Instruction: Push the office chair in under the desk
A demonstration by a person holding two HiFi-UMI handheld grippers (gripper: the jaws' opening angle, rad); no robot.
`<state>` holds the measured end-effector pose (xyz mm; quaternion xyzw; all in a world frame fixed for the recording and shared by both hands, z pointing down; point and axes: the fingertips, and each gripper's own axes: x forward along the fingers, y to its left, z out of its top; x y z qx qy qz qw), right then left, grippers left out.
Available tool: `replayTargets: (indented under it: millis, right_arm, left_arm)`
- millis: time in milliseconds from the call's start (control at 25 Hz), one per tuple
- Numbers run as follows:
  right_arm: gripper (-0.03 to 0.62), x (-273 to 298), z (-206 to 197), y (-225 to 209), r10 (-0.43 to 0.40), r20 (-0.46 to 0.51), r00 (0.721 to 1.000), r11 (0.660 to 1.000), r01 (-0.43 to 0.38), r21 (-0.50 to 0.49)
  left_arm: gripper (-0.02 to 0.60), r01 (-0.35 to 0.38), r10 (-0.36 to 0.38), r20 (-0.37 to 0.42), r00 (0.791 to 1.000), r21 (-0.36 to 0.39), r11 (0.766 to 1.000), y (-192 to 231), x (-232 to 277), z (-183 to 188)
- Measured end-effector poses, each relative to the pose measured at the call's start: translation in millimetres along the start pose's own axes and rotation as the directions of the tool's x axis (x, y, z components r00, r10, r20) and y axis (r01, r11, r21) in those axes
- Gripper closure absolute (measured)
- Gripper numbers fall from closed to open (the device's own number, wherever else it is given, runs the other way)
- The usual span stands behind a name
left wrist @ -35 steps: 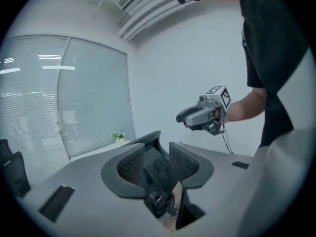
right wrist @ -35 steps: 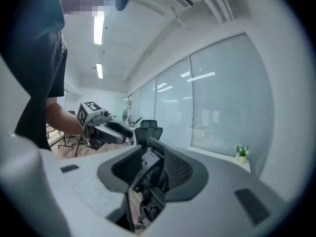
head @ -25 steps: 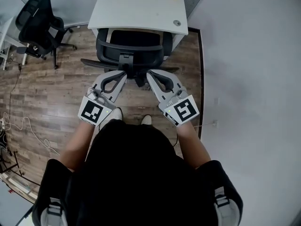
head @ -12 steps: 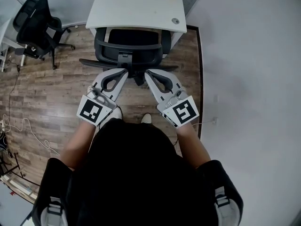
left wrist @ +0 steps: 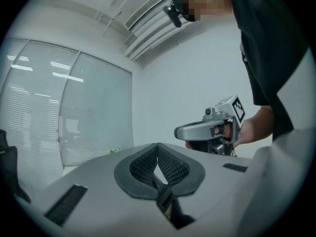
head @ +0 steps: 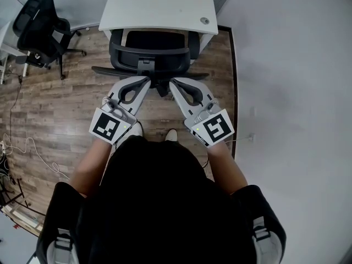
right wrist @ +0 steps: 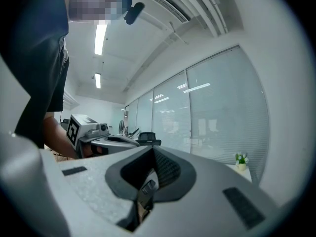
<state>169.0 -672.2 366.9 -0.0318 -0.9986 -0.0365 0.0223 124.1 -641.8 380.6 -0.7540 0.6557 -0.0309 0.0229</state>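
The black office chair [head: 152, 53] stands at the white desk [head: 159, 7], its seat partly beneath the desktop and its backrest towards me. My left gripper [head: 146, 81] and right gripper [head: 172, 82] are both shut and empty. Their tips sit side by side just behind the backrest, by the chair's back bracket; contact cannot be made out. In the left gripper view the shut jaws [left wrist: 158, 145] point up at the ceiling, with the right gripper [left wrist: 212, 127] beside them. The right gripper view shows its shut jaws [right wrist: 151, 148] and the left gripper [right wrist: 91, 131].
A second black chair [head: 41, 29] stands at the far left on the wood floor. A grey wall [head: 286, 65] runs close along the right of the desk. A small potted plant [right wrist: 241, 160] sits on the desk. Cables [head: 25, 147] trail on the floor at left.
Both grippers have edged forward towards the desk, and the chair and desk have slid slightly up the head view. The jaws stayed shut.
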Motion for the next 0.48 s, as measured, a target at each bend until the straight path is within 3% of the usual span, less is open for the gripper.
replayTargets:
  millis: [480]
  right_arm:
    - [0.591,1.8,0.4,8.4,-0.001,-0.007,1.0,1.0,0.001,-0.003]
  left_arm:
    - [0.586,0.0,0.0,-0.001,1.0,0.018,1.0,-1.6,-10.5,-1.3]
